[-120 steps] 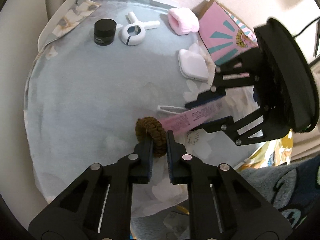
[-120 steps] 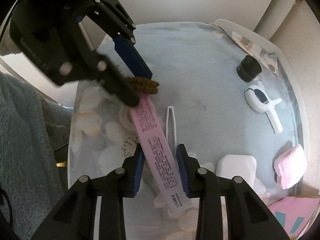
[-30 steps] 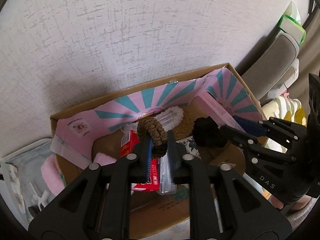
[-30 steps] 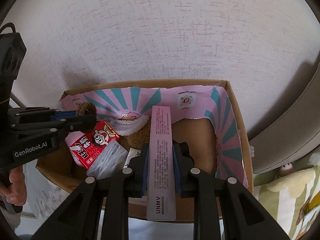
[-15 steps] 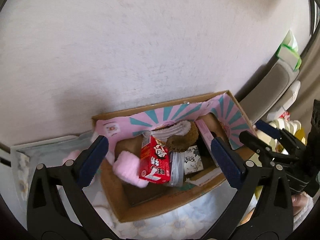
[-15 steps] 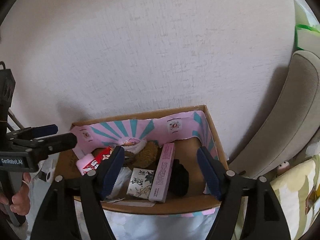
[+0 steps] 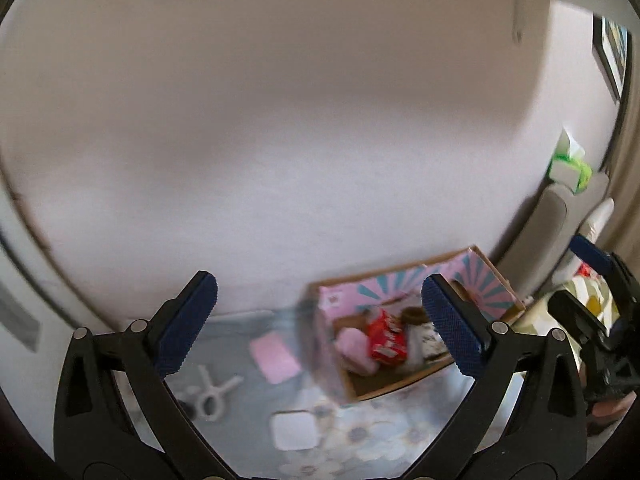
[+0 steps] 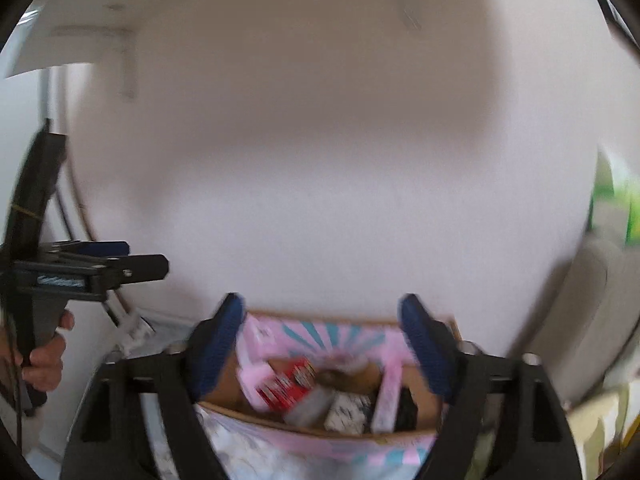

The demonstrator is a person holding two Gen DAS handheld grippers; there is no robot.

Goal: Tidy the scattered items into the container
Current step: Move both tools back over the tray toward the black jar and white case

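Note:
The cardboard box (image 7: 472, 254) with a pink and teal lining stands against the wall. It also shows in the right wrist view (image 8: 320, 430). Inside lie the brown scrunchie (image 7: 414, 314), a red packet (image 7: 386, 340), a pink fluffy item (image 7: 354, 346) and the long pink box (image 8: 386, 398). My left gripper (image 7: 320, 328) is open and empty, raised above the table. My right gripper (image 8: 322, 344) is open and empty above the box. On the table lie a pink pad (image 7: 274, 358), a white clip (image 7: 212, 394) and a white case (image 7: 294, 430). Both views are blurred.
The table has a grey-blue floral cloth (image 7: 372, 436). A plain wall (image 7: 280, 140) rises behind it. A grey chair back (image 7: 548, 220) and cushions stand to the right. The left gripper and the hand holding it (image 8: 44, 356) show at the left of the right wrist view.
Both grippers let go of the scrunchie and the long pink box into the cardboard box, opened, and have since pulled up and back. The left view has swung left over the table.

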